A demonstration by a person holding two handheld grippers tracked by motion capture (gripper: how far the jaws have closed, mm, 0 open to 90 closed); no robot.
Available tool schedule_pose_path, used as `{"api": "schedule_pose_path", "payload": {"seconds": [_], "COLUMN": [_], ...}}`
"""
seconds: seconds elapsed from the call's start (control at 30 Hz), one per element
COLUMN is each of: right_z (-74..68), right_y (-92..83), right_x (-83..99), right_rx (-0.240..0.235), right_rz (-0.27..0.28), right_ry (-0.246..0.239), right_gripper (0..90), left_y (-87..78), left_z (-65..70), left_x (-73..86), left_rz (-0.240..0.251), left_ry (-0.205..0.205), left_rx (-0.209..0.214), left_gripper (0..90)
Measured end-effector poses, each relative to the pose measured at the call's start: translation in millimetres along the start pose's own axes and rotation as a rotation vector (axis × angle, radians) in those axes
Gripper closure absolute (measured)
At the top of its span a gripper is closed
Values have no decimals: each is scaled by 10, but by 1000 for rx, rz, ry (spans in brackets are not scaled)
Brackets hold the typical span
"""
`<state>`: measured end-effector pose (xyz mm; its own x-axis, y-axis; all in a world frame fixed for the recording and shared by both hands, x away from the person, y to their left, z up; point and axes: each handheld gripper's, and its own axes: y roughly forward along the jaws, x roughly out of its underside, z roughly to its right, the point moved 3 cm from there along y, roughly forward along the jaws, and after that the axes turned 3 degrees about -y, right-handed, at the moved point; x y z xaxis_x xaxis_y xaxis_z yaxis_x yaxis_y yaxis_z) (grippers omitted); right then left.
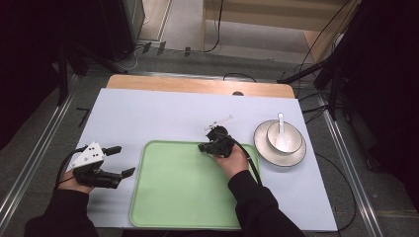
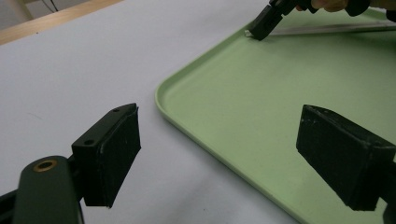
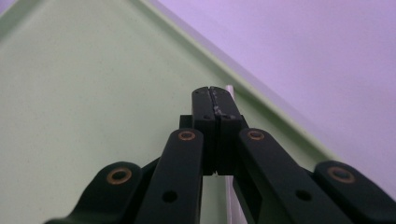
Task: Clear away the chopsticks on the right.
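A light green tray [image 1: 183, 187] lies at the middle of the white table cover. My right gripper [image 1: 201, 147] is at the tray's far right corner, its jaws shut tight, tips low over the tray floor [image 3: 70, 93]. A thin pale stick [image 2: 327, 29] lies along the tray's far rim; its end shows right beside the shut tips [image 3: 229, 89]. I cannot tell whether the pads pinch it. My left gripper [image 1: 126, 160] rests left of the tray, open, with nothing between its pads [image 2: 112, 154].
A plate [image 1: 296, 157] holding a bowl [image 1: 291, 133] and a white spoon [image 1: 280, 129] stands right of the tray. A small pale stick-like item [image 1: 220, 120] lies on the cover behind the right gripper. The wooden table edge [image 1: 197, 85] runs along the back.
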<state>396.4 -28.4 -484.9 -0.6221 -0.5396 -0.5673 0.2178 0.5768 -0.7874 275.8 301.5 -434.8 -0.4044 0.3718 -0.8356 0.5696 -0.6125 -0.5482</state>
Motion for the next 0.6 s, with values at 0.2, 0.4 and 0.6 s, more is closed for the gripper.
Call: {"api": "schedule_pose_path", "payload": {"seconds": [0.2,0.4,0.6], "right_z": [-32,2,43], "right_y": [50,82,28], "right_x": [-78,-132,-90], "right_rx": [14,11,25], "right_rz": [-10,-4,-17], "right_ry": [-20,0,3], "right_gripper": [900,900,900], "left_y": [4,1,-3], "left_z": [-4,-2,-4], "left_x": [2,0,1], "left_rz": [1,5,3], "left_ry": [-1,-3,-1], "left_rx": [-3,-4,-1], "left_gripper": [135,135,135]}}
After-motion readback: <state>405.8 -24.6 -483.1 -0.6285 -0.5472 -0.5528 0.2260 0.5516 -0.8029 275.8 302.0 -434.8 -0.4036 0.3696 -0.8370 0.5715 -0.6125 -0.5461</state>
